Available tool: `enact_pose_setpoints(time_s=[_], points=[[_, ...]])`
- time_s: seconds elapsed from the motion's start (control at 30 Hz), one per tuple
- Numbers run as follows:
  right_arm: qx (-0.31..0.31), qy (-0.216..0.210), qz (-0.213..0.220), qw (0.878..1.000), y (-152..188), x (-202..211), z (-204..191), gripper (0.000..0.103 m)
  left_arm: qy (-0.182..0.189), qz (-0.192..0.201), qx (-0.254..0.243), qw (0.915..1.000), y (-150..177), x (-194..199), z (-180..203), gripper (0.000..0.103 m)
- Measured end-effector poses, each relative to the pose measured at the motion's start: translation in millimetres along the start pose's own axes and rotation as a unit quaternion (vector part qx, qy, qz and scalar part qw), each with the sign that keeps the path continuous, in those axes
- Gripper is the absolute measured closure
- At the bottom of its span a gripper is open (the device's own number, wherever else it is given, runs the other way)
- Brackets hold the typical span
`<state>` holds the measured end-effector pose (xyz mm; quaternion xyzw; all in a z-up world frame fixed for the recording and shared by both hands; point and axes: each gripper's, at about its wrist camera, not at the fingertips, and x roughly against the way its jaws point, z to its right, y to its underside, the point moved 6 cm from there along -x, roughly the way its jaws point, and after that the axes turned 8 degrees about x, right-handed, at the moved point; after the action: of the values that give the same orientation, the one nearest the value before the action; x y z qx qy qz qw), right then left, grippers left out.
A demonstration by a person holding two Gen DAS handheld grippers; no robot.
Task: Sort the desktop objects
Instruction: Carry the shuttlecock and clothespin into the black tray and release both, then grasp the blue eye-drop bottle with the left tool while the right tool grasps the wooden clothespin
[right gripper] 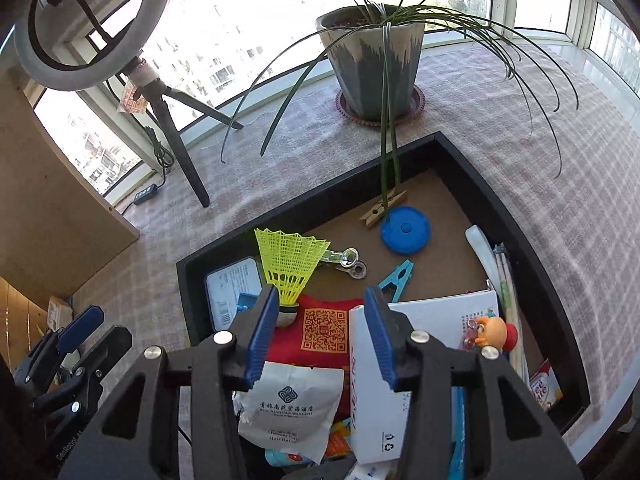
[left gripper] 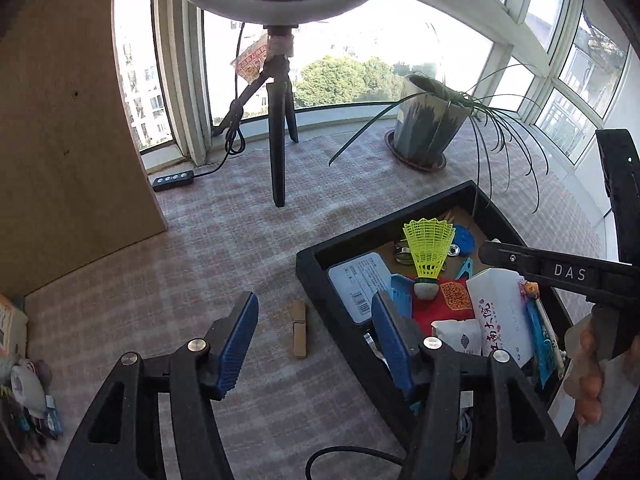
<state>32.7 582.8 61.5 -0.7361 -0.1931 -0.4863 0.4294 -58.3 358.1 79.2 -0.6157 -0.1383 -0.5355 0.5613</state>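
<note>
Straight ahead of my left gripper, whose jaws stand wide and empty, a wooden clothespin lies on the tablecloth just outside the black tray, long axis pointing away, while my right gripper, also wide, hovers over the tray.

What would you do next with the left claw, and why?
Probably lower the left claw onto the wooden clothespin and close. It lies alone on the checked cloth, outside the black tray holding the other items, between the open blue pads.
</note>
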Motion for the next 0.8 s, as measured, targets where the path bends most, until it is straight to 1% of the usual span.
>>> enact_pose_setpoints(time_s=[0.17,0.33,0.4,0.5,0.57,0.63,0.7,0.73,0.8], points=[[0.028,-0.041,0.001,0.999,6.8,1.7,-43.3,0.059,-0.036,-0.007,0.039,0.9986,14.1,9.5,-73.1,0.047],[0.062,-0.087,-0.004,0.994,19.6,5.2,-95.5,0.059,-0.074,-0.013,0.084,0.9936,33.9,22.9,-143.8,0.047],[0.078,-0.103,-0.011,0.992,27.6,3.7,-117.7,0.059,-0.079,-0.014,0.108,0.991,41.8,29.3,-166.7,0.047],[0.092,-0.129,-0.033,0.987,37.4,-7.4,-149.7,0.059,-0.092,-0.011,0.116,0.9889,55.0,38.1,-191.3,0.047],[0.091,-0.135,-0.05,0.985,43.5,-18.5,-165.5,0.06,-0.1,-0.011,0.12,0.9877,65.3,42.3,-204.8,0.049],[0.086,-0.136,-0.063,0.985,48.1,-31.0,-176.2,0.062,-0.103,-0.017,0.124,0.9868,75.2,44.0,-217.6,0.05],[0.064,-0.137,-0.081,0.985,52.1,-44.8,-180.4,0.07,-0.107,-0.021,0.132,0.9852,83.7,46.9,-231.7,0.051],[0.053,-0.136,-0.088,0.985,53.0,-51.5,-181.3,0.072,-0.107,-0.022,0.14,0.9841,87.7,48.6,-239.0,0.051],[0.036,-0.122,-0.094,0.987,53.3,-65.1,-179.1,0.077,-0.103,-0.025,0.155,0.9821,95.4,52.0,-253.0,0.052]])
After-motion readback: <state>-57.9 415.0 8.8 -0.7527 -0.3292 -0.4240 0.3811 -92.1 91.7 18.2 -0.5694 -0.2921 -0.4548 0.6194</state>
